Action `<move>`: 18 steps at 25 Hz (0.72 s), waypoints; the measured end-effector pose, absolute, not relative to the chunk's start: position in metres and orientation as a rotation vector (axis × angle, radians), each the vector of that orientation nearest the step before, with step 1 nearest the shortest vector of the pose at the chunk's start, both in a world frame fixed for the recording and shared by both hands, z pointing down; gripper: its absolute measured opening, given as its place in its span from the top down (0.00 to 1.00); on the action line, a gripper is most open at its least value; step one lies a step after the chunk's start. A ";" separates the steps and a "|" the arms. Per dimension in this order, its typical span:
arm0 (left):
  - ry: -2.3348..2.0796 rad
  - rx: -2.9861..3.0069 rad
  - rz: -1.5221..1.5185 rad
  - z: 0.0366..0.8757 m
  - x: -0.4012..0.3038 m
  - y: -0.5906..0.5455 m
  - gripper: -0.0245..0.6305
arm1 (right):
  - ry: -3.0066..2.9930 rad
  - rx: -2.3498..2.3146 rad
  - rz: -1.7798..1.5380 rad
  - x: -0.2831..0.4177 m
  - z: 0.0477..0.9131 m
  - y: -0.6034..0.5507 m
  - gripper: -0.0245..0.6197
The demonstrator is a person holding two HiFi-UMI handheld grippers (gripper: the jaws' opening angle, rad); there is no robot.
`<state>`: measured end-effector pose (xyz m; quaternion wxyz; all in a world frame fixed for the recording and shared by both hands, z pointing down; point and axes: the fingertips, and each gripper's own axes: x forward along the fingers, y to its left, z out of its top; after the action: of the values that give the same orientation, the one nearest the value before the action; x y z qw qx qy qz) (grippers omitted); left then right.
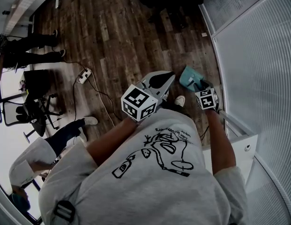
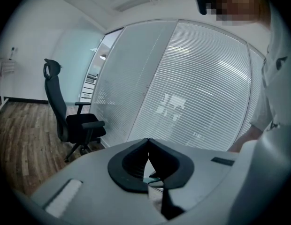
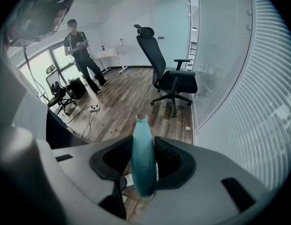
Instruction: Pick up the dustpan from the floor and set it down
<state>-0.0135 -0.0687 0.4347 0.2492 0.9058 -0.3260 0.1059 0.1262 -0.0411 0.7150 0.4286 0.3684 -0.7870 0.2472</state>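
In the right gripper view, the teal dustpan's handle point(image 3: 143, 158) stands upright between the black pads of my right gripper point(image 3: 143, 146), which is shut on it. The head view shows the teal dustpan point(image 1: 189, 78) held above the wooden floor point(image 1: 126, 36), close to the glass wall, just ahead of the right gripper point(image 1: 200, 86). My left gripper point(image 1: 170, 75) hangs beside it on the left, holding nothing. In the left gripper view its jaws point(image 2: 148, 142) meet at the tips, facing the blinds.
A glass wall with blinds point(image 1: 258, 55) runs along the right. A black office chair point(image 3: 168, 78) stands beside it. A power strip with cables point(image 1: 83, 75) lies on the floor to the left. People stand at far left point(image 1: 28, 48). A white cabinet point(image 1: 241, 142) is at my right.
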 end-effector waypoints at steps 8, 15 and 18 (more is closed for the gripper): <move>-0.891 2.465 0.292 0.436 -0.014 -0.065 0.96 | -1.938 0.936 0.680 0.131 0.734 -0.028 0.75; -0.889 2.460 0.295 0.436 -0.015 -0.062 0.96 | -1.943 0.932 0.695 0.129 0.739 -0.022 0.75; -0.889 2.460 0.294 0.436 -0.015 -0.061 0.96 | -1.936 0.927 0.704 0.129 0.741 -0.018 0.75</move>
<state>-0.0153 -0.0611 0.4359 0.2519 0.9044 -0.3270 0.1083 0.1291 -0.0178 0.7406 0.4271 0.3711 -0.7750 0.2817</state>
